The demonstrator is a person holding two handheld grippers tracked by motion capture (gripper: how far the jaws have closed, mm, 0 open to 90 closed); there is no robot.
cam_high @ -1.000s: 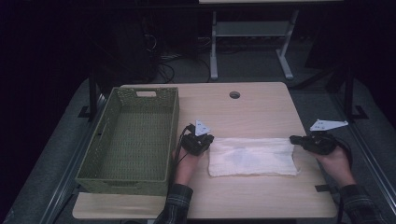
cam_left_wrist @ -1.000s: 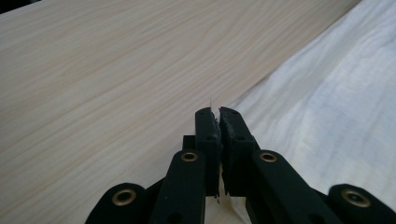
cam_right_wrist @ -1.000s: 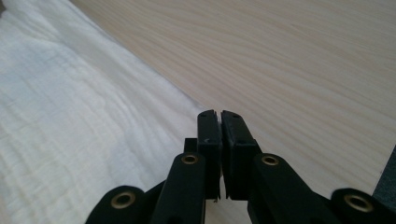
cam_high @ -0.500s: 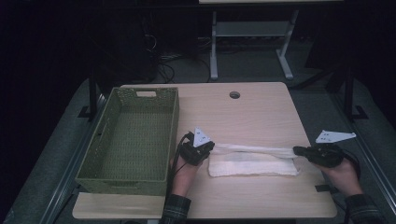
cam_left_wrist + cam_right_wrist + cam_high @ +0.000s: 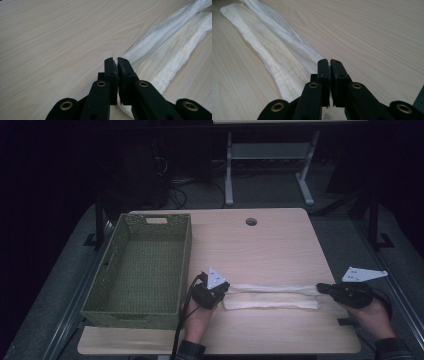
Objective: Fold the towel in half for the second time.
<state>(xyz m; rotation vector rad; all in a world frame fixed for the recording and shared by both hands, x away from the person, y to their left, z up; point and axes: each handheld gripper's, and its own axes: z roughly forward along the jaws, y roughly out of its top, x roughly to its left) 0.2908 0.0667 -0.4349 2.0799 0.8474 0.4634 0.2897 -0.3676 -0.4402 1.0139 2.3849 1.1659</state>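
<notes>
Dark floor and cables frame the pale surface (image 5: 280, 245); from above, the left tongs (image 5: 226, 290) and right tongs (image 5: 320, 289) each pinch an end of the white cloth (image 5: 270, 300), pulling its upper edge taut, likely mid-fold, beside a green basket (image 5: 145, 265). Left gripper view: jaws clenched on cloth (image 5: 175, 50), the gripped corner hidden between them. Right gripper view: jaws likewise clenched on cloth (image 5: 274, 55), its end hidden

A white cloth (image 5: 272, 296) of thin, crinkled fabric lies on the bench (image 5: 260, 245) as a long narrow band running left to right, folded over itself: a flat lower layer and a stretched upper edge pinched at each end by a tool
</notes>
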